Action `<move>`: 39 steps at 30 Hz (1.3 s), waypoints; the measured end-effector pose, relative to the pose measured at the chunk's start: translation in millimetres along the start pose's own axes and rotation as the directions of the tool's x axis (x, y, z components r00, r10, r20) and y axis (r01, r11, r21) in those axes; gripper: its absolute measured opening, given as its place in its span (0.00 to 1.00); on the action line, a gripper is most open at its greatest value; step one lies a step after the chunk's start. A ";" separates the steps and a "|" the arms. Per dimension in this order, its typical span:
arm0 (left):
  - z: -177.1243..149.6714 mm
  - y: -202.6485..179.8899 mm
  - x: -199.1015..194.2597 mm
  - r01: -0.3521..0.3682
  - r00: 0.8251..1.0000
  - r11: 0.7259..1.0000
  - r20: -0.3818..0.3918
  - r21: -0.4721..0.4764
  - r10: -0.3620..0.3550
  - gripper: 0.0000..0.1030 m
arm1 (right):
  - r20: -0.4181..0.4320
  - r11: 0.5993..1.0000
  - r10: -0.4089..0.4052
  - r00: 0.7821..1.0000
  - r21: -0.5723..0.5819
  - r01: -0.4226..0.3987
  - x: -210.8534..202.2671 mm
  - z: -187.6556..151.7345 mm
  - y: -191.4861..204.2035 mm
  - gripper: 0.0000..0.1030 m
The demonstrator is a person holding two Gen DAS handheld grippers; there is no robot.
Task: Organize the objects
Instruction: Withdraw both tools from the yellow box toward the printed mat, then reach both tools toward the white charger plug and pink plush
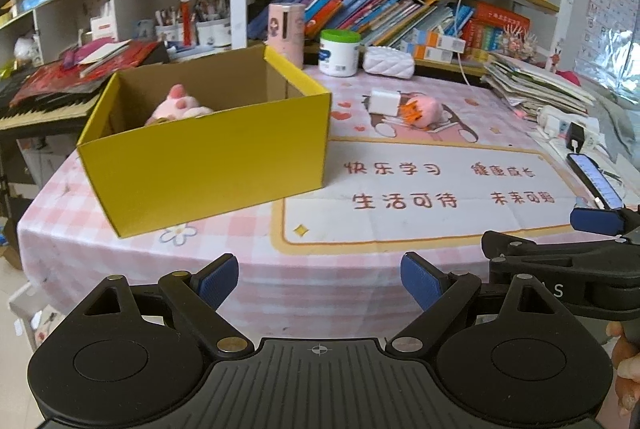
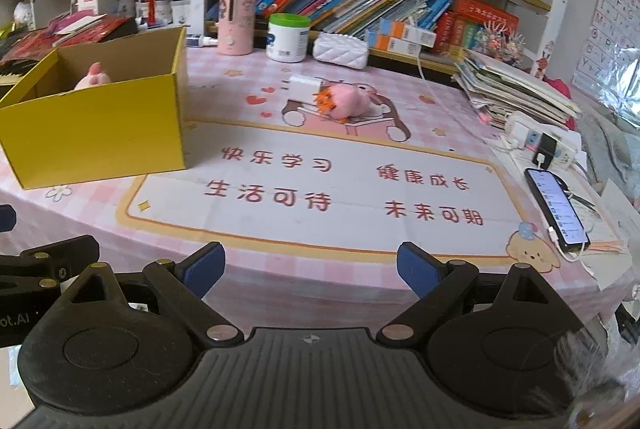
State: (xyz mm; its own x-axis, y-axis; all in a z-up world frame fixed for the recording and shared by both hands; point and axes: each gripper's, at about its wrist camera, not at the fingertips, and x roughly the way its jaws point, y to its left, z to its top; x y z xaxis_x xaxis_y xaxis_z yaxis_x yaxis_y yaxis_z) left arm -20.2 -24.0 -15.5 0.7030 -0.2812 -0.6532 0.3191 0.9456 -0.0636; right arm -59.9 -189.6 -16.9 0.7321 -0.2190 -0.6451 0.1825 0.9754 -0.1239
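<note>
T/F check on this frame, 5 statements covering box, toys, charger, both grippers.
1. The yellow box already holds a pink plush toy. True.
2. The left gripper is shut on a toy. False: its jaws stand open with nothing between them.
3. A second pink plush with orange tuft lies on the table mat, outside the box. True.
4. The white charger block sits inside the box. False: it lies on the mat beside the second plush.
5. The right gripper holds the phone. False: the gripper is open and empty; the phone lies at the table's right edge, plugged into a cable.
</note>
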 end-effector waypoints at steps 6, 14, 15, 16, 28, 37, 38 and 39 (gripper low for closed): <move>8.1 -9.7 8.0 0.019 1.000 1.000 0.008 0.023 -0.020 0.88 | 0.003 0.999 -0.023 1.000 0.025 0.023 4.6 4.5 -13.1 0.90; 18.0 -14.9 19.5 0.020 1.000 1.000 0.006 0.023 -0.020 0.88 | 0.003 0.999 -0.023 1.000 0.028 0.022 18.2 14.2 -22.5 0.91; 19.7 -16.1 22.2 0.019 1.000 1.000 0.004 0.022 -0.019 0.88 | 0.003 0.999 -0.020 1.000 0.027 0.020 20.4 15.7 -23.0 0.91; 21.5 -17.2 24.8 0.019 1.000 1.000 0.003 0.021 -0.019 0.88 | 0.001 1.000 -0.017 1.000 0.025 0.017 23.3 17.2 -23.9 0.91; 41.9 -38.4 61.2 0.027 0.999 1.000 -0.021 0.012 -0.027 0.87 | -0.026 1.000 0.019 0.999 0.010 -0.019 62.4 37.6 -43.3 0.91; 61.8 -65.1 97.7 0.027 0.998 0.999 -0.048 0.018 -0.026 0.87 | -0.052 0.999 0.042 0.998 0.006 -0.042 102.5 58.1 -71.3 0.91; 64.5 -67.9 102.1 0.024 0.998 1.000 -0.052 0.017 -0.023 0.87 | -0.055 0.999 0.044 0.998 0.007 -0.044 107.2 60.3 -74.5 0.91; 67.5 -71.0 106.6 0.022 0.998 1.000 -0.055 0.016 -0.021 0.87 | -0.059 0.999 0.047 0.997 0.006 -0.046 113.0 63.0 -78.8 0.91</move>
State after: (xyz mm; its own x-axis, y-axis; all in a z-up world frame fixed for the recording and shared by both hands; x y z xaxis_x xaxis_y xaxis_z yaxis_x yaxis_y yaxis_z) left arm 75.0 -132.2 -29.7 0.6603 -0.2916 -0.6921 0.3448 0.9364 -0.0656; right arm 49.8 -293.0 -32.5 0.7001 -0.1712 -0.6933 0.1524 0.9843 -0.0891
